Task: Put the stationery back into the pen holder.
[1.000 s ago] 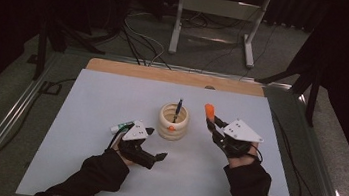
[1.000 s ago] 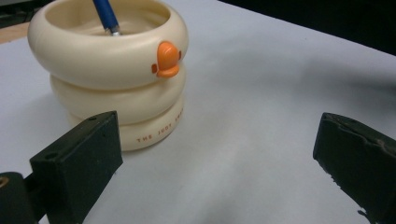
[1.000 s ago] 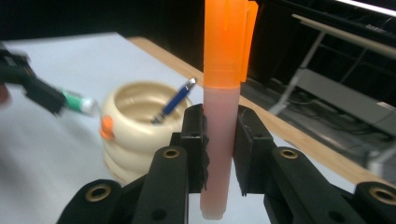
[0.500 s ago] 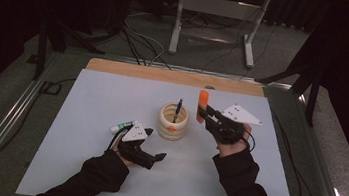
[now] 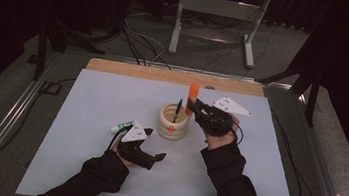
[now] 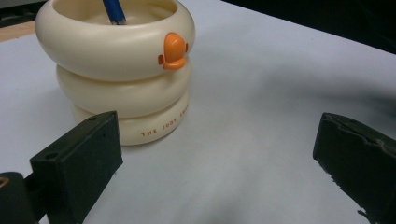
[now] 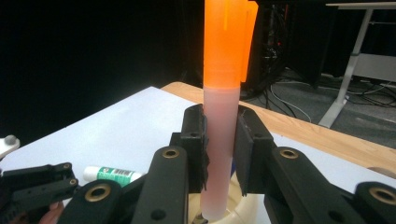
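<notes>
right claw (image 7: 219,140) clamped on upright orange marker (image 7: 224,84), its lower end at the cream holder (image 5: 173,122); left claw (image 6: 219,163) spread apart, empty, on the worktop (image 5: 86,102).

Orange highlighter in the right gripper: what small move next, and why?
Probably lower it straight down, then open. The right gripper holds the orange highlighter upright, its lower end just over the cream ringed pen holder, where a blue pen already stands.
</notes>
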`<state>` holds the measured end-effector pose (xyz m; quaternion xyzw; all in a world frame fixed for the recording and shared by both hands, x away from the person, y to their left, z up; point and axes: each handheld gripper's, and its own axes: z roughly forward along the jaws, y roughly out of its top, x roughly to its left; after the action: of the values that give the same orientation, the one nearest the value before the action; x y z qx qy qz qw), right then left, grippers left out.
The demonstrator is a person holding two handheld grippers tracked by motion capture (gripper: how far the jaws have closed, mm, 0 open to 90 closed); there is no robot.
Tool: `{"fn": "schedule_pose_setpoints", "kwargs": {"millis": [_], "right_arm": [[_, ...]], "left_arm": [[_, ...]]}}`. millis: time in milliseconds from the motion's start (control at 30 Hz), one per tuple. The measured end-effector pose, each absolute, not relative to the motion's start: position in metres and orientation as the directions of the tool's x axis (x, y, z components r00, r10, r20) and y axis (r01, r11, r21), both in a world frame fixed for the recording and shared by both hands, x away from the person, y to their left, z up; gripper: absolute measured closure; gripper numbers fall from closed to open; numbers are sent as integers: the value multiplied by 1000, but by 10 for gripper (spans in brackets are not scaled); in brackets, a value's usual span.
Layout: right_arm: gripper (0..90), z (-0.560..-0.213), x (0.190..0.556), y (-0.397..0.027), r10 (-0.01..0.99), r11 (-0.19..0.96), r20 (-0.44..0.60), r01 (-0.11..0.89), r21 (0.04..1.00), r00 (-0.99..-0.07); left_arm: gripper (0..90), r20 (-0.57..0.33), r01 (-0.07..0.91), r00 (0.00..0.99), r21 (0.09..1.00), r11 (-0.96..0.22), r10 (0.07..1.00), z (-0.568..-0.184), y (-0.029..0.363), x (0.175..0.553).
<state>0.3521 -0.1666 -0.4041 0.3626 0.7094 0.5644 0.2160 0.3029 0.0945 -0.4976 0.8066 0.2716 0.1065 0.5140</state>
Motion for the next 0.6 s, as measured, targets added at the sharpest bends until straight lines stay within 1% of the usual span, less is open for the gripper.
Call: {"fn": "schedule_pose_setpoints", "kwargs": {"millis": [267, 600], "right_arm": [[754, -413, 361, -160, 761, 61, 153, 305, 950, -630], [754, -426, 368, -147, 768, 50, 182, 341, 939, -614]], "left_arm": [[17, -104, 323, 829, 891, -319, 550, -497, 96, 303], [17, -109, 327, 829, 891, -316, 549, -497, 96, 303]]}}
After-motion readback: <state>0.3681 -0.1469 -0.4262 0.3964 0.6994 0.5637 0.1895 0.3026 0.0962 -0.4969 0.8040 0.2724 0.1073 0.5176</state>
